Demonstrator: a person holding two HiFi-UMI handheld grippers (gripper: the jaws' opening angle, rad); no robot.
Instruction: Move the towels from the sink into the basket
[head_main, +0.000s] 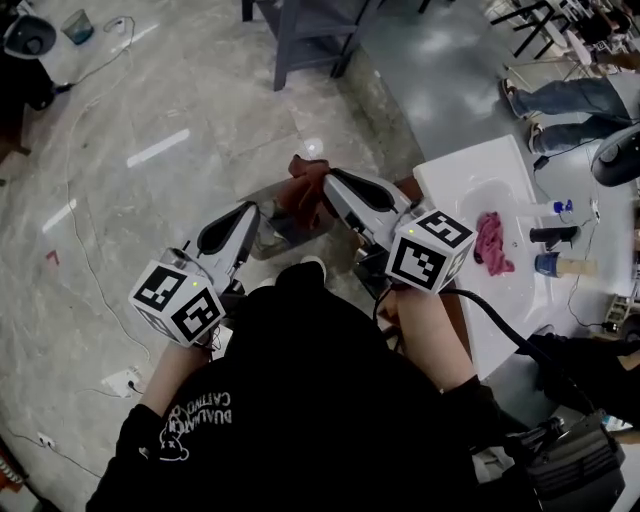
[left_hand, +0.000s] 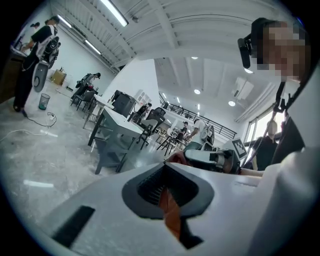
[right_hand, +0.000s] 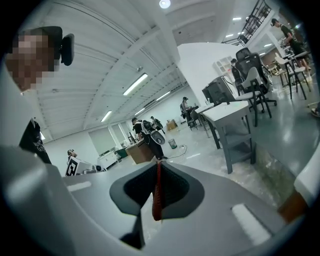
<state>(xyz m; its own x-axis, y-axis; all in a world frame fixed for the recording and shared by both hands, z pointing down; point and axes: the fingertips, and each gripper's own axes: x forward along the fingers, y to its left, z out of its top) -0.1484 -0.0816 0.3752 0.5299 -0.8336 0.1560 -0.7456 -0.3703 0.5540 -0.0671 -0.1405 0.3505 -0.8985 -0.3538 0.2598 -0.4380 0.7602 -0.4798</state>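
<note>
— Over on our right, the white sink (head_main: 440, 182) holds one pink towel (head_main: 490, 242), crumpled in the basin. A few bottles (head_main: 560, 266) stand along the sink's far edge.

— And the other towel?

— We hold the rust-red towel (head_main: 305, 185) up between both grippers, clear of the sink and out past its left corner. The left gripper (head_main: 250, 210) has its jaws clamped on a fold of that cloth (left_hand: 170, 212). The right gripper (head_main: 335, 182) is pinched tight on a thin edge of it (right_hand: 157, 197).

— Is it over the basket?

— We cannot tell; our arms and the cloth cover what lies beneath.

— Room to move?

— The marble floor (head_main: 150, 150) lies open ahead and to our left, with only a thin cable (head_main: 75, 190) trailing across it. A grey table (head_main: 310, 35) stands well ahead. The sink's corner sits just beside the right gripper.
</note>
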